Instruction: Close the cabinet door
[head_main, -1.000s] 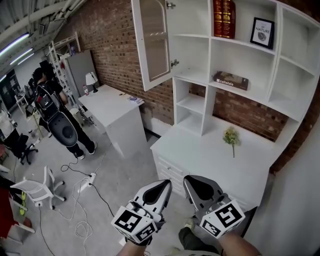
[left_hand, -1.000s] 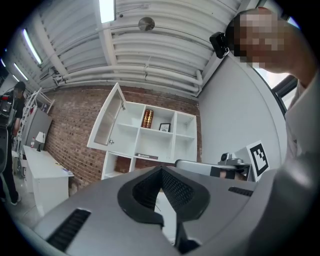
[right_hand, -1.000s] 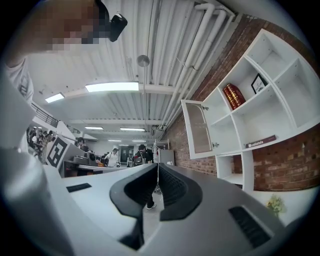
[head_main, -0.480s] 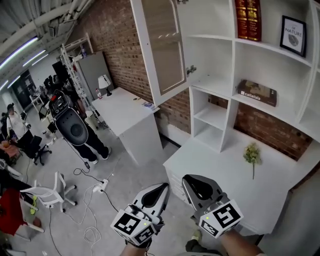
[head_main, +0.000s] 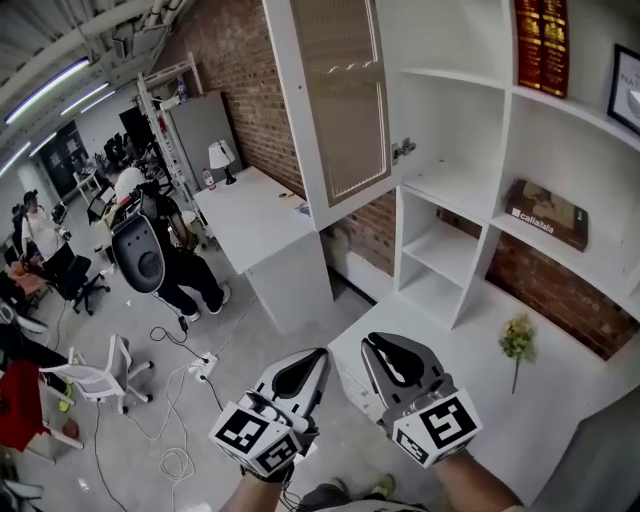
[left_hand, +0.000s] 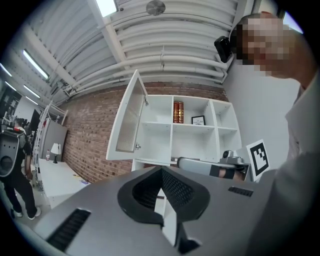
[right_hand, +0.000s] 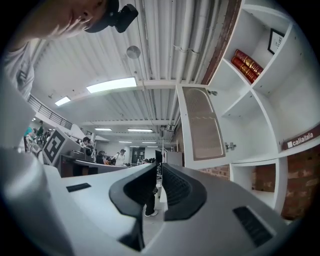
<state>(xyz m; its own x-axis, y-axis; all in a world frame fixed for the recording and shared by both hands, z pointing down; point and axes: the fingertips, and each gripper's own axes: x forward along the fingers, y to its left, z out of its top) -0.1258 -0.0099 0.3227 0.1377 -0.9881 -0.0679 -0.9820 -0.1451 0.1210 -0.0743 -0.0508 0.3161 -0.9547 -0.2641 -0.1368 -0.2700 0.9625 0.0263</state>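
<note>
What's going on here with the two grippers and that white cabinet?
A person holds the left gripper and right gripper low in front of a white shelf unit, both shut and empty. Its cabinet door stands wide open above them, and neither gripper touches it yet.

Industrial lab hall: brick wall (head_main: 250, 70), floor cables (head_main: 168, 445), ceiling strip lights (head_main: 48, 92).
</note>
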